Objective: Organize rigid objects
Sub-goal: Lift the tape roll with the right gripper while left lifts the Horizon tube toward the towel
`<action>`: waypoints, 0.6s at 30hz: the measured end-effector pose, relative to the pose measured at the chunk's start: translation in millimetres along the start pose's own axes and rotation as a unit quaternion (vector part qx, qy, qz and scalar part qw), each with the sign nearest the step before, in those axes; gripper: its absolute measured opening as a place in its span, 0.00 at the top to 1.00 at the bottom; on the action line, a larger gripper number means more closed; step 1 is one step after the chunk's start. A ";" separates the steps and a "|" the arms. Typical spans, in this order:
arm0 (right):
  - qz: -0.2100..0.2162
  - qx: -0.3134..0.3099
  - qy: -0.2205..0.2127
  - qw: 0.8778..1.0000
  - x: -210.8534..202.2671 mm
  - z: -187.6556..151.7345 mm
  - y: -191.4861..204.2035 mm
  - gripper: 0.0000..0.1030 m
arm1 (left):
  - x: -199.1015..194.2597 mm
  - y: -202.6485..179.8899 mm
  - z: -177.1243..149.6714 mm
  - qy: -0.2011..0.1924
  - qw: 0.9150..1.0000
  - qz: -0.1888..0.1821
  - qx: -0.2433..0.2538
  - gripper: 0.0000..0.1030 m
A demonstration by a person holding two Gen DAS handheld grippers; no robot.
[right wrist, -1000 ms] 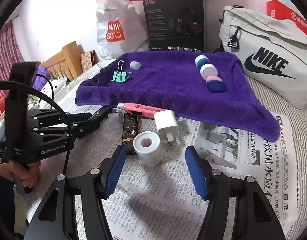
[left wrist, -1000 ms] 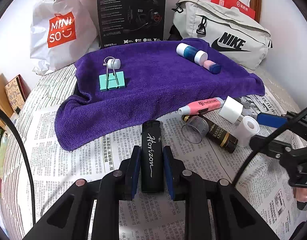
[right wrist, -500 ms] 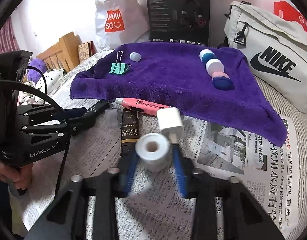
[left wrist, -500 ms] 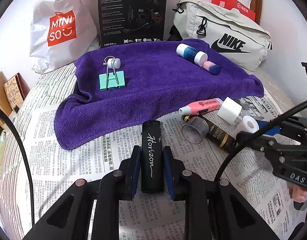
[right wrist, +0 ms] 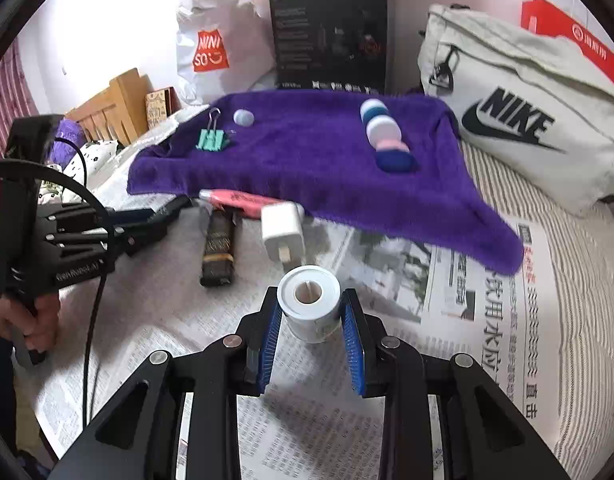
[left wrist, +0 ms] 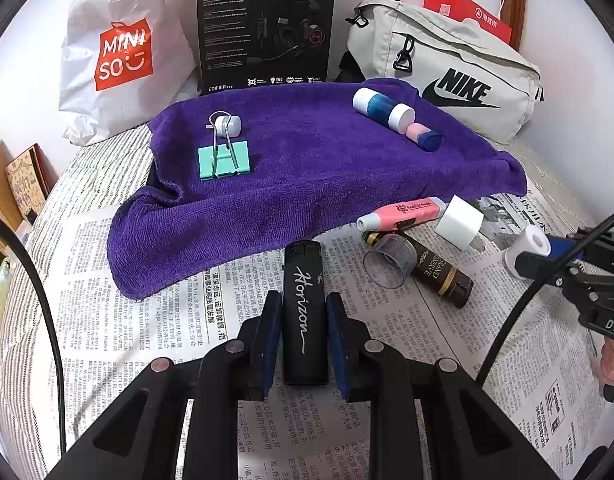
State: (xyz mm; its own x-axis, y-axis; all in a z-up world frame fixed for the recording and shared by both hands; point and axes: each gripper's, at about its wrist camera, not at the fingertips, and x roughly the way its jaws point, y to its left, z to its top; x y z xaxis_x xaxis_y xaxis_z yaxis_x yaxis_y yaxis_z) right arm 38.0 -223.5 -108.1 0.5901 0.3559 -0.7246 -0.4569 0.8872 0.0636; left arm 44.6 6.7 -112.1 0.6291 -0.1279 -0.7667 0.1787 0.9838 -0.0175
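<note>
My left gripper (left wrist: 303, 312) is shut on a black "Horizon" lighter (left wrist: 304, 312) that lies on the newspaper, just in front of the purple towel (left wrist: 307, 168). My right gripper (right wrist: 309, 312) is shut on a white tape roll (right wrist: 309, 300) and holds it above the newspaper; the roll also shows in the left wrist view (left wrist: 527, 250). On the towel lie a green binder clip (left wrist: 223, 160), a small white cap (left wrist: 229, 125), a blue-and-white tube (left wrist: 383, 109) and a pink-and-blue piece (left wrist: 425, 138).
On the newspaper lie a pink highlighter (left wrist: 401, 216), a white charger plug (left wrist: 459, 222), a clear cap (left wrist: 389, 262) and a dark "Grand Reserve" bottle (left wrist: 435, 274). Behind the towel stand a Miniso bag (left wrist: 119, 52), a black box (left wrist: 267, 28) and a Nike bag (left wrist: 447, 72).
My right gripper moved onto the tape roll, shut on it and lifted it. My left gripper stayed shut on the lighter in the same place.
</note>
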 end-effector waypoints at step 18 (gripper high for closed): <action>0.020 0.017 0.003 1.000 7.9 -3.4 -6.3 0.72 | -0.6 1.8 0.3 -0.001 1.000 -0.006 -0.005 0.79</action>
State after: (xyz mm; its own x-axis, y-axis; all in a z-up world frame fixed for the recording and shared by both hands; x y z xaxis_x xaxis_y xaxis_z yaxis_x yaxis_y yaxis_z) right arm 43.3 -227.3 -116.5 0.5675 0.3888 -0.7258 -0.4573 0.8819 0.1149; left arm 44.8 8.5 -111.5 0.6281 -0.1395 -0.7655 0.1782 0.9834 -0.0330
